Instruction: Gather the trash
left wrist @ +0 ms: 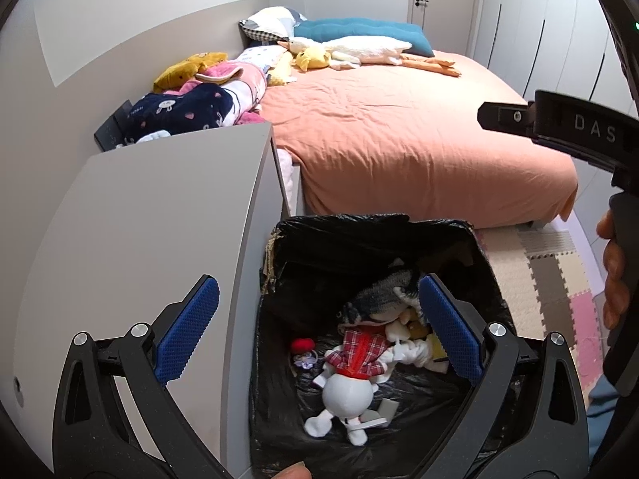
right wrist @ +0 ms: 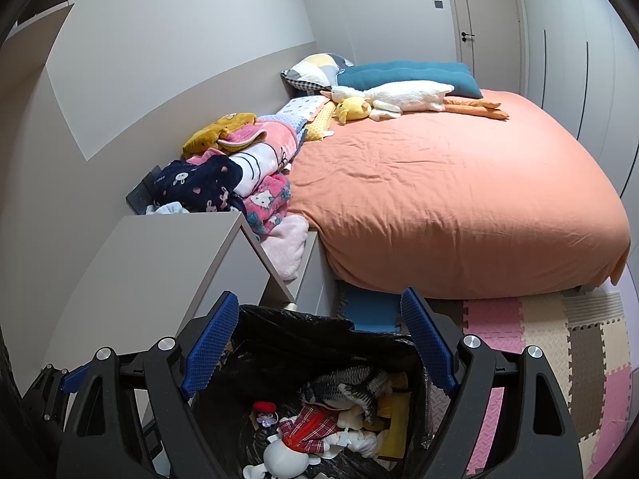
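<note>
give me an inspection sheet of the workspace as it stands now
surface: grey cabinet top, bare.
job's things: bin lined with a black plastic bag beside it, holding a white doll in a red plaid dress, a grey knitted piece, a small red item.
clutter: folded patterned blankets, white plush goose on the orange bed.
grippers: left gripper and right gripper open, empty, over the bin.
cables: nothing seen.
surroundings: pastel foam floor mat, door.

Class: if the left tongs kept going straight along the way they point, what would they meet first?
Probably the white doll lying in the black-lined bin. The open left tongs aim down into it, with nothing between them; depth is hard to judge.
</note>
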A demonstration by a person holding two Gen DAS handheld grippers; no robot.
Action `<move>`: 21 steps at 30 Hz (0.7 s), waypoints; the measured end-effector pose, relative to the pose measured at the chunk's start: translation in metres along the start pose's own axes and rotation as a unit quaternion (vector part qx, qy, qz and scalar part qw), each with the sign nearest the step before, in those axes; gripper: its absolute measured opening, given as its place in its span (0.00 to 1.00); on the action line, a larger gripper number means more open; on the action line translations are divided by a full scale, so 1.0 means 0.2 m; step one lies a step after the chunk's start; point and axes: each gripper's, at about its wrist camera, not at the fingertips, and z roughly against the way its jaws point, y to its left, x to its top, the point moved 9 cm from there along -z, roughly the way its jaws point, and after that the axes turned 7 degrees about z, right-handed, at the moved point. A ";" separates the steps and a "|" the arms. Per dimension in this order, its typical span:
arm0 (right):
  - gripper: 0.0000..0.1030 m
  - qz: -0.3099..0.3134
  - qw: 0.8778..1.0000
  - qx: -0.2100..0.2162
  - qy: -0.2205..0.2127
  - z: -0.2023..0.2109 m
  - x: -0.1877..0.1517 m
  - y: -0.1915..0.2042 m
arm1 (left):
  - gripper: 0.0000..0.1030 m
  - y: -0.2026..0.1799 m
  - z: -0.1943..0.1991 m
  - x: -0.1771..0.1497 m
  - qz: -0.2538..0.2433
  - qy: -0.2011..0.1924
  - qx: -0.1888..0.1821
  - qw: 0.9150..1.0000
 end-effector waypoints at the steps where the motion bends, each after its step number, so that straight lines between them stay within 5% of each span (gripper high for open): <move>1: 0.81 0.000 1.000 0.000 0.000 0.00 0.00 0.00 | 0.94 0.00 0.00 0.00 0.001 -0.001 0.001 1.000; 21: 0.81 0.002 1.000 0.001 0.000 0.00 -0.01 0.02 | 0.94 0.01 0.03 0.01 0.002 -0.008 0.002 1.000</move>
